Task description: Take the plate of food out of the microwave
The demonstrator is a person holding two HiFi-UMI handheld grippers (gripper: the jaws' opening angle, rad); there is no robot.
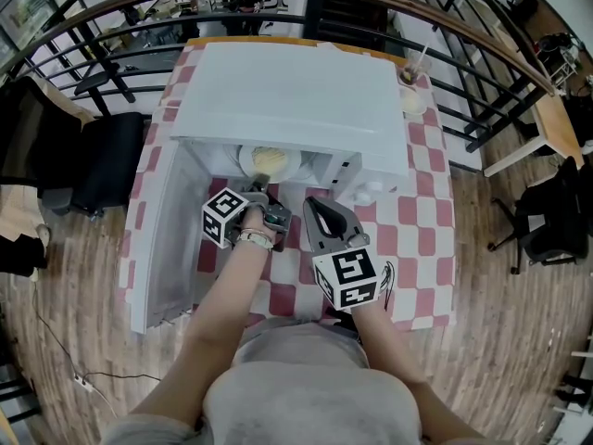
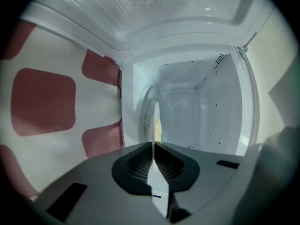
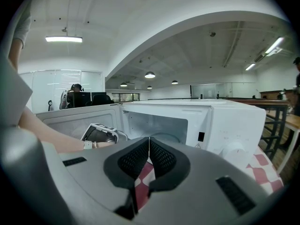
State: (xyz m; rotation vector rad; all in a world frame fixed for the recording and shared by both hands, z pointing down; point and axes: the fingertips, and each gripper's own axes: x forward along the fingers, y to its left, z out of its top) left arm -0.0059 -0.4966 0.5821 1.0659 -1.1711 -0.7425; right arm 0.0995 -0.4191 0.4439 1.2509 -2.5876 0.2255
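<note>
Two grippers are shown at the mouth of an open microwave (image 1: 296,91) standing on a red-and-white checked tablecloth (image 1: 419,235). The door (image 1: 162,239) is swung fully out to the left, so that the opening is left unobstructed.

The plate (image 1: 246,161) lies inside the cavity, just behind the front edge, with pale yellow food (image 1: 271,159) heaped on it. The left gripper (image 1: 262,196) is reached into the opening and is clamped on the near rim of the plate. In the left gripper view the whole scene is seen turned on its side, and the plate (image 2: 155,118) appears as a thin upright sliver running down between the ribbed pads (image 2: 140,168), which are pressed against it from both sides. From this it is judged that the tool has been rolled so that one jaw bears on the upper face of the rim and the other on its underside. The near rim is probably chosen because it is the only part within reach through the opening.

The right gripper (image 1: 313,204) is held apart from the plate, in front of the microwave and to the right of the left one, above the cloth. Its jaws are brought together with nothing between them; only cloth is seen through the slit in the right gripper view (image 3: 149,139). It is judged to be kept back so that the path outward is not blocked.

The withdrawal itself is judged not yet begun.
</note>
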